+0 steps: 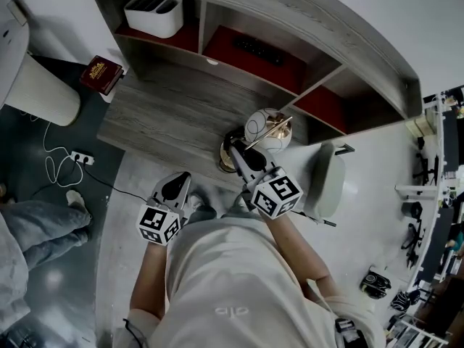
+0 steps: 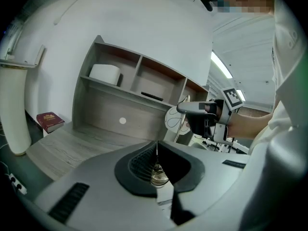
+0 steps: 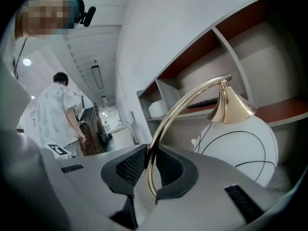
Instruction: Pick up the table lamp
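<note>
The grey desk below the shelf unit carries the table lamp near its front edge. The lamp is judged not yet raised off the wood, though its foot is partly hidden. The right gripper has its jaws clamped on the lamp's curved brass arm, so the grasp is judged complete and only the lift remains. The left gripper is fully closed on nothing, just off the desk's front edge and apart from the lamp.
</note>
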Demonstrator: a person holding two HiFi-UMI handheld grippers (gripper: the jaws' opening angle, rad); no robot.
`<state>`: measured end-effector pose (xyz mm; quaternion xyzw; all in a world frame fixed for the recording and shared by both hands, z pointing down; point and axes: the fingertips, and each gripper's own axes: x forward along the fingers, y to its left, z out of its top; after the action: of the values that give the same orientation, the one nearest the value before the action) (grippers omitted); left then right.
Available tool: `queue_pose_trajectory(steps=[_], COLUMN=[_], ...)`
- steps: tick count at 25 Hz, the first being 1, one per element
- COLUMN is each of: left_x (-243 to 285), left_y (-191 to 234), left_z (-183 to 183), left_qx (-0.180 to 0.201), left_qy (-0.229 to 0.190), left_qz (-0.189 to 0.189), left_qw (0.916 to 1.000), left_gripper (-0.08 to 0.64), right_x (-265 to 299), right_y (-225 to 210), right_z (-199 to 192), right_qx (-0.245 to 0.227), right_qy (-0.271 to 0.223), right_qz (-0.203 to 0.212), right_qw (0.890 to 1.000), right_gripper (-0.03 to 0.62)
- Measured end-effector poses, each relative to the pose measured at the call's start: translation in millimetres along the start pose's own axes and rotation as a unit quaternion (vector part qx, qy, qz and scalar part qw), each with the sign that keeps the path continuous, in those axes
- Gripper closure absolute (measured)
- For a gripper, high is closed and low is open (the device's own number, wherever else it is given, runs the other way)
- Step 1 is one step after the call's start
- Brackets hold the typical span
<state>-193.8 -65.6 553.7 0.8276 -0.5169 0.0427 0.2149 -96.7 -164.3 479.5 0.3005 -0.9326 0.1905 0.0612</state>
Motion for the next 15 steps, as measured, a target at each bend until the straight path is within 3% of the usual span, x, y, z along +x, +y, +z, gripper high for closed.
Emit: queue_pose_trajectory(steps=[6, 11, 15], left_x=[0.5, -2.6, -1.4], left_y=[-6.8, -10.2, -13.4], left_z=[-5.7, -11.8, -14.8], left_qx=[-0.003, -0.006, -0.008], left_qy=[0.005, 0.008, 0.011], left_qz=[-0.005, -0.005, -0.003], left_qw=[1.0000, 0.9999, 0.9999], left_gripper=[0.537, 0.537, 0.537], right_x=[-8.9, -9.6, -13.0], right_y=[-1.8, -3.6, -7.2], right_z=[-3.8, -2.2, 0.5], right_qx=[0.006, 0.054, 0.061], right_qy=[0.002, 0.006, 0.008], right_qz=[-0.005, 0.005, 0.005], right_qw=[1.000, 0.998, 0.998], right_gripper=[0.514, 0.525, 0.526])
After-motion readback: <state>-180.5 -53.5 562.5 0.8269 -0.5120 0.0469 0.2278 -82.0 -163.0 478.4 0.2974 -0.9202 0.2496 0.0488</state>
